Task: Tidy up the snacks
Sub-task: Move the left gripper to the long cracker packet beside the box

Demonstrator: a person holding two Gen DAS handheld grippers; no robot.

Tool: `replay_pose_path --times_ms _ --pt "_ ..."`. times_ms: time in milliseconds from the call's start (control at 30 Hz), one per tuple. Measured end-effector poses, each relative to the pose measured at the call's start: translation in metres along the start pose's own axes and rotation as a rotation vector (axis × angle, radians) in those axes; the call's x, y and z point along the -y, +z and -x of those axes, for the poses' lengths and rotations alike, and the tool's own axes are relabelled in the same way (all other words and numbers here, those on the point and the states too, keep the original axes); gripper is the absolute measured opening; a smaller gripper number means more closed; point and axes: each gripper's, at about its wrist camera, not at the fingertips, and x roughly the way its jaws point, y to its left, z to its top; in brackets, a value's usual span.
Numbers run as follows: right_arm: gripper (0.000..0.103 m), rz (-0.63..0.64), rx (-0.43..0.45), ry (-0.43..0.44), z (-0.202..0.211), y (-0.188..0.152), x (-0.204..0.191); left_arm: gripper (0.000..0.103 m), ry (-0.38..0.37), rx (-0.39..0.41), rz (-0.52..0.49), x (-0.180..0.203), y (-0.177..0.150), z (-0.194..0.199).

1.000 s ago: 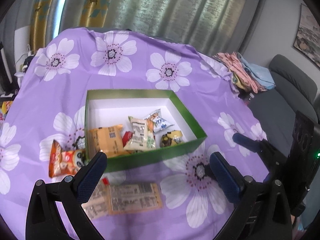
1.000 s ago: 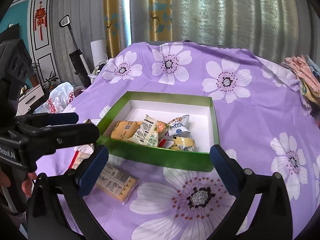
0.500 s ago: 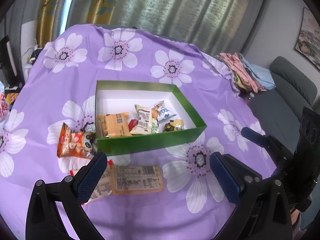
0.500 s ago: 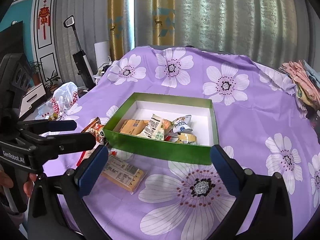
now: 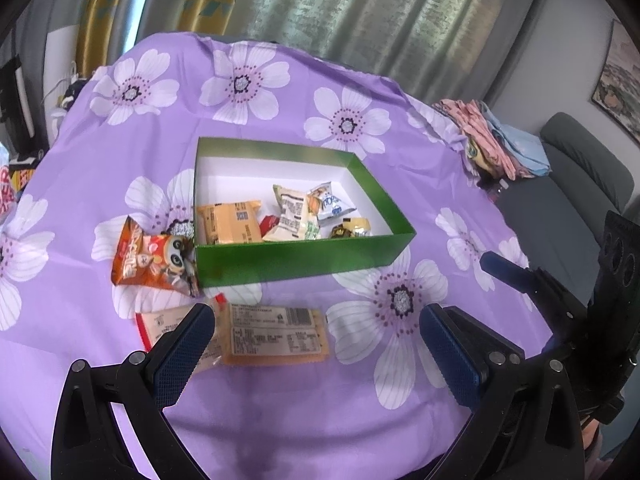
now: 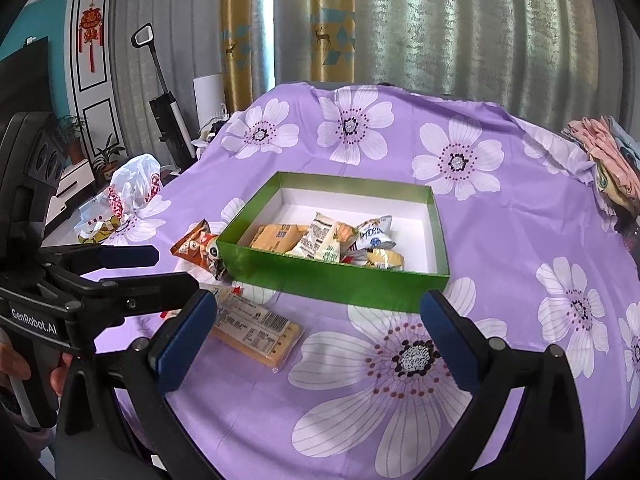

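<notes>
Left gripper (image 5: 316, 344): jaws spread wide, nothing between the blue pads, held above the near part of the purple flowered tablecloth (image 5: 280, 420). Its left fingertip (image 5: 182, 354) overlaps in view the end of a flat orange biscuit packet (image 5: 276, 336) lying label-up on the cloth; whether it touches cannot be told. A second pale packet with a red edge (image 5: 158, 326) lies partly under that one.

Right gripper (image 6: 318, 344): likewise wide apart and empty, poised over the cloth in front of the box.

Green box (image 5: 304, 260), white inside, open-topped, at the middle of the table. Its near half holds an orange wrapped cake (image 5: 230, 222), a cream bag with green print (image 5: 294, 216), a small white and blue bag (image 5: 330, 204), a gold and dark wrapped sweet (image 5: 352, 228) and a partly hidden red item (image 5: 269, 223). The far half shows bare white floor.

Outside the box, touching its near left corner, lies an orange snack bag with a panda face (image 5: 154, 260).

Folded clothes (image 5: 496, 144) sit at the right table edge; a white plastic bag (image 6: 128, 192) at the left.
</notes>
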Motion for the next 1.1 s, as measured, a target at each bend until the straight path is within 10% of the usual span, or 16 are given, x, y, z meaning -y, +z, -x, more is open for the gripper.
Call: replay_pose_path --times_ms 733,1100 --pt "0.1 -0.068 -0.202 0.276 -0.076 -0.061 -0.015 0.102 -0.004 -0.078 0.058 -0.042 -0.037 -0.052" --pt "0.075 -0.079 -0.263 0.333 -0.118 -0.067 -0.026 0.085 -0.017 -0.093 0.052 -0.051 -0.029 -0.078"
